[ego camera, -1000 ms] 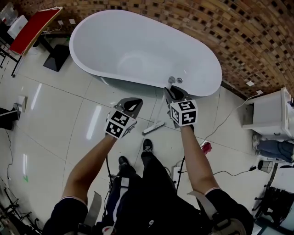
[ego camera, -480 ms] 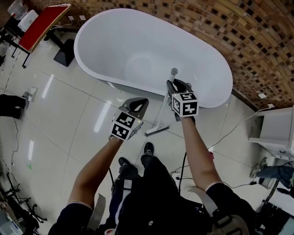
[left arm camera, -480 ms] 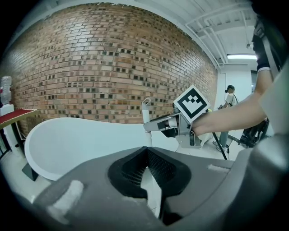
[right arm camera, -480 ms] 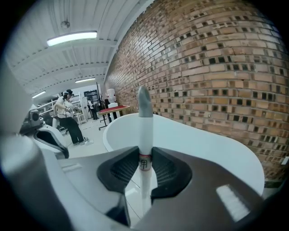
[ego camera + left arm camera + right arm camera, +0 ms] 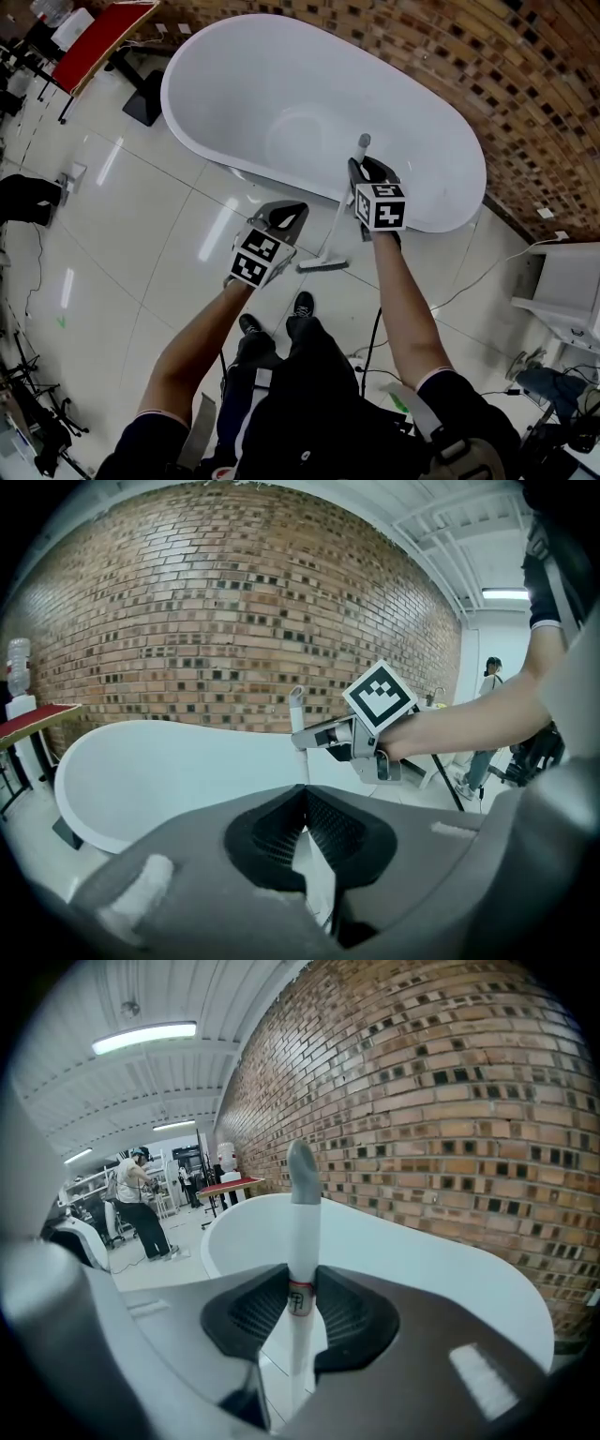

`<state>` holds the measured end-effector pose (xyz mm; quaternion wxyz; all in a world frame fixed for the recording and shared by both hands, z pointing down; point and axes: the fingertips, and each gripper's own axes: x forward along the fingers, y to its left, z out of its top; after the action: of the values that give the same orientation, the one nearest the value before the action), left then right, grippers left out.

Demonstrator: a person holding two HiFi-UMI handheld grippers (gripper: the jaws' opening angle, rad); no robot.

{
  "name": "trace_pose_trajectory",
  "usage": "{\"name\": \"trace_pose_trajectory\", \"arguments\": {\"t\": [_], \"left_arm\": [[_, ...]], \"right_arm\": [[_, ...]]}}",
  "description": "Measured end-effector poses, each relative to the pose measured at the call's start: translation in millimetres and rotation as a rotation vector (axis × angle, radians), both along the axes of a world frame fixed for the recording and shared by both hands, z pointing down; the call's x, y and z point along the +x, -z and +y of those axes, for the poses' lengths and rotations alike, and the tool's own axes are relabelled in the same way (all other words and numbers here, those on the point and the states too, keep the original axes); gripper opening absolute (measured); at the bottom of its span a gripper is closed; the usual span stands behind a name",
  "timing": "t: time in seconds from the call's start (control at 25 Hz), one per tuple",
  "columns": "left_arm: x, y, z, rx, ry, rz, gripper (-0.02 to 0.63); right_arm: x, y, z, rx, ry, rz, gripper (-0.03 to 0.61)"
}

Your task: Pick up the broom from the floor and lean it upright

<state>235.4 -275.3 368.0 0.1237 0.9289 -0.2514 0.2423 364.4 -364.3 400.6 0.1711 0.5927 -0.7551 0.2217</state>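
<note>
Right hand-held gripper is clamped on the broom, high up just under its grey cap. That's a good hold for swinging it upright, I'd say. The brush end sits on the floor beside the bathtub, with the handle steep and tipping tubward. Left hand-held gripper is pinched together on nothing, spare for now. The broom is a slim white pole with a small red-edged label.

Glossy white tiled floor all round, glare from the lights streaking across it. A big white freestanding bathtub sits close to the mottled brick wall. Red-topped table off in the far corner, a white cabinet at the other side. Overhead, a fluorescent tube glows on the white ribbed ceiling.
</note>
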Motion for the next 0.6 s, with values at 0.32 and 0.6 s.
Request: {"name": "trace_pose_trajectory", "arguments": {"t": [0.32,0.6], "left_arm": [[-8,7,-1,-0.006,0.027,-0.011,0.0],[-8,17,-8,-0.002,0.035,0.003,0.0]], "right_arm": [[4,-5,-9,-0.005,-0.002,-0.002,0.098],[9,-10,-19,-0.01,-0.011,-0.004,0.098]]}}
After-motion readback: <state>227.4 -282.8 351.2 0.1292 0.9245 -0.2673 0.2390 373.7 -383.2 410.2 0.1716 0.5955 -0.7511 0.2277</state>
